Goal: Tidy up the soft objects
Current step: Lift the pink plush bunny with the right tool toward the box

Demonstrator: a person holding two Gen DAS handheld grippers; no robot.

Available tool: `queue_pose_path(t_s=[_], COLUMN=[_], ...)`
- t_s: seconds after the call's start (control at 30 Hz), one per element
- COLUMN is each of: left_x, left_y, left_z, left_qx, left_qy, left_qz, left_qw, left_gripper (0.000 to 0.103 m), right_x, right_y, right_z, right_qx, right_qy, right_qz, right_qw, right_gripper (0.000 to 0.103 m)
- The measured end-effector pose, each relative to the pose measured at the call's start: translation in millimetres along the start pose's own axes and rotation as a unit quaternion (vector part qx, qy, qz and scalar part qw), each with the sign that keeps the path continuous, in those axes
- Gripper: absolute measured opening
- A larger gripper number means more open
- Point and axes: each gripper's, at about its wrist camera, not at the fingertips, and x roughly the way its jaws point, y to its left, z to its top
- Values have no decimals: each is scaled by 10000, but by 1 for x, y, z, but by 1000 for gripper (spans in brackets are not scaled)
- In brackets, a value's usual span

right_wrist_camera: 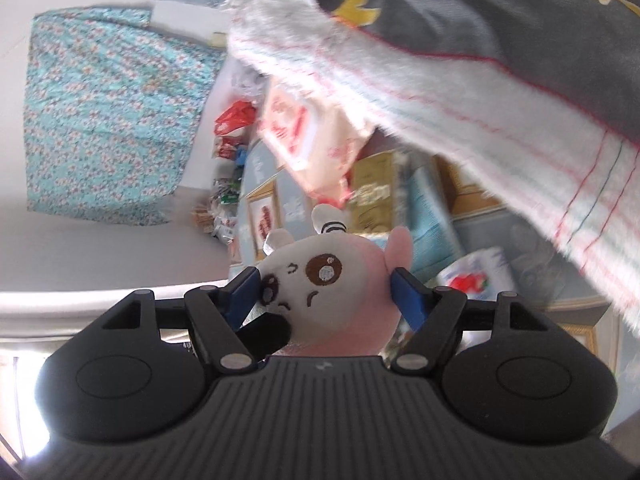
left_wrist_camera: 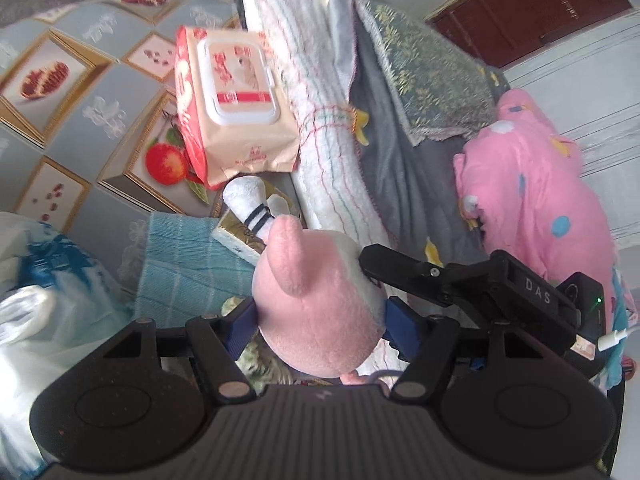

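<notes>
A: Nearest the lens in the left wrist view, what sits between the fingers?

B: The left gripper is clamped on the pink plush toy; both blue pads press its sides at lower centre, and the toy's pink back bulges toward the camera. Its white striped ear sticks up toward the frame's middle.

A: And the other claw?

B: The right gripper squeezes the same plush toy from the other side, face toward the lens, brown eyes showing at centre. In the left view, the right gripper's black finger touches the toy at its right edge.

A: So the toy is held by both?

B: Yes, pinched between both pairs of pads, raised above the fruit-print tablecloth.

A: What lies just beyond it?

B: A folded blue towel at lower left, then a wet-wipes pack at upper centre. Beside the pack, a white striped towel runs down the middle, against a grey blanket.

A: Farthest?

B: A pink patterned cloth at right, and a brown door at upper right.
</notes>
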Motion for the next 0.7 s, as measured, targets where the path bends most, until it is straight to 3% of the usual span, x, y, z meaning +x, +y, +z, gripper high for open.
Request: queue_pose_path(t_s=[0.2, 0.37, 0.7], left_x=[-66, -132, -267], left_y=[15, 46, 160], left_z=[-19, -35, -80], left_qx=[-114, -354, -1216], left_qy=[-402, -732, -1281], left_qz=[-14, 156, 904], left_qw=[9991, 9966, 9801], left_gripper=[69, 69, 70], right_x=[-3, 21, 132], right_y=[49, 98, 196], right_z=[-42, -88, -206], right_qx=[-400, -635, -1135], right_qy=[159, 556, 1814], right_qz=[178, 417, 713], right_qw=[9989, 9956, 9742], right_gripper=[72, 71, 71])
